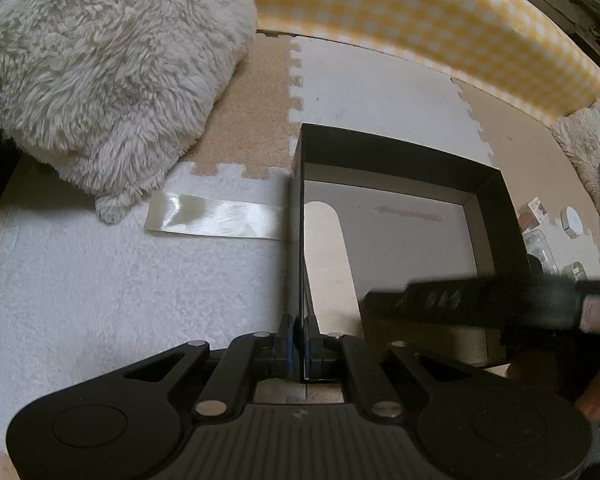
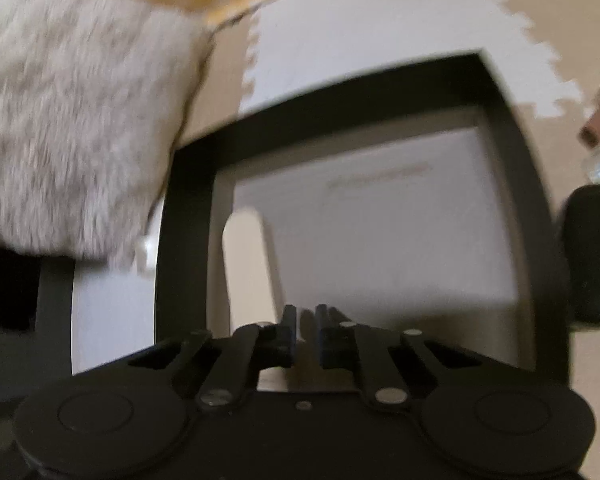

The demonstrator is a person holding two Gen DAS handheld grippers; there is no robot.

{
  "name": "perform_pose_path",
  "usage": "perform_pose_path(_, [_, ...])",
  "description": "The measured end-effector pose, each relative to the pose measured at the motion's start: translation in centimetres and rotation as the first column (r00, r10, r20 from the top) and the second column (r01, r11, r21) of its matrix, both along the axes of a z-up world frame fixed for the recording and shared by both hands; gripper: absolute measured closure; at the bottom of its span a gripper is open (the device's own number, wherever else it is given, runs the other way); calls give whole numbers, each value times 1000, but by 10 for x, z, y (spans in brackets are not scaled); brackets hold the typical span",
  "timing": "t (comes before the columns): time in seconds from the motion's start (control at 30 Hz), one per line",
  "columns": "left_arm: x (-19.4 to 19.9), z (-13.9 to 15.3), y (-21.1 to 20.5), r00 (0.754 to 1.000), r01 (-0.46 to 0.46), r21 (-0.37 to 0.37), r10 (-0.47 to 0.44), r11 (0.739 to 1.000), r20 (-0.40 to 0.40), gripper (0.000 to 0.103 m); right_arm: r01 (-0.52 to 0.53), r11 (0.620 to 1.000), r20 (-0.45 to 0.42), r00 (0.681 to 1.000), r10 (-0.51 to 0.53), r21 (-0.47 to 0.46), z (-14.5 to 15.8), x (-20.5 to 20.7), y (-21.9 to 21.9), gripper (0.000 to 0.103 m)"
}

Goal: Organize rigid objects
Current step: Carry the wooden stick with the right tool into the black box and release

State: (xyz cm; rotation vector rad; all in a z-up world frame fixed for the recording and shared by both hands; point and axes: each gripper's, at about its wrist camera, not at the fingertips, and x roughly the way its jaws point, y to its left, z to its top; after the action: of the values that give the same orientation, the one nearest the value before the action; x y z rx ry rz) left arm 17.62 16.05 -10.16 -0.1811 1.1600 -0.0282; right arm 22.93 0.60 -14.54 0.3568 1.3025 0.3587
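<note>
A black open box (image 1: pixel 496 208) with a pale inside stands on the floor mat; it also shows in the blurred right wrist view (image 2: pixel 516 152). A flat beige rounded piece (image 1: pixel 326 248) lies inside along its left wall, also in the right wrist view (image 2: pixel 248 256). My left gripper (image 1: pixel 299 336) is shut on the box's left wall. My right gripper (image 2: pixel 304 328) hovers over the box's near part, fingers nearly together with nothing clearly between them. It crosses the left wrist view (image 1: pixel 480 304) as a dark blurred shape.
A fluffy white cushion (image 1: pixel 100 72) sits at the left, a shiny ribbon strip (image 1: pixel 216 218) beside the box. A yellow checked edge (image 1: pixel 440 20) runs along the back. Small jars and boxes (image 1: pixel 540 232) lie right of the box. A black rounded object (image 2: pixel 592 252) is at right.
</note>
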Motion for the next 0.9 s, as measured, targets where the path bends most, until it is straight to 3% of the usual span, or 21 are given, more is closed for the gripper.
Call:
perform_pose_path(0.17, [0,-1,-1,1000,3,8,-3,1000,1,98,-15,991,-49,999,22,135,-8,-1,7,91])
perform_pose_path(0.43, [0,-1,0,1000,0,5,0,1000,1,98,-4,990,-36,999,9,142,-4,-2,-2,90])
perform_pose_path(0.63, [-1,0,-2,1000,-1,15,1,1000,3,98,-46,994,52,998,41,98,17,-6,-15,90])
perform_pose_path(0.9, [-1,0,-6,1000,-2,36,1,999,4,99,-137,990,205,971,124,47,61,-20,-44,62])
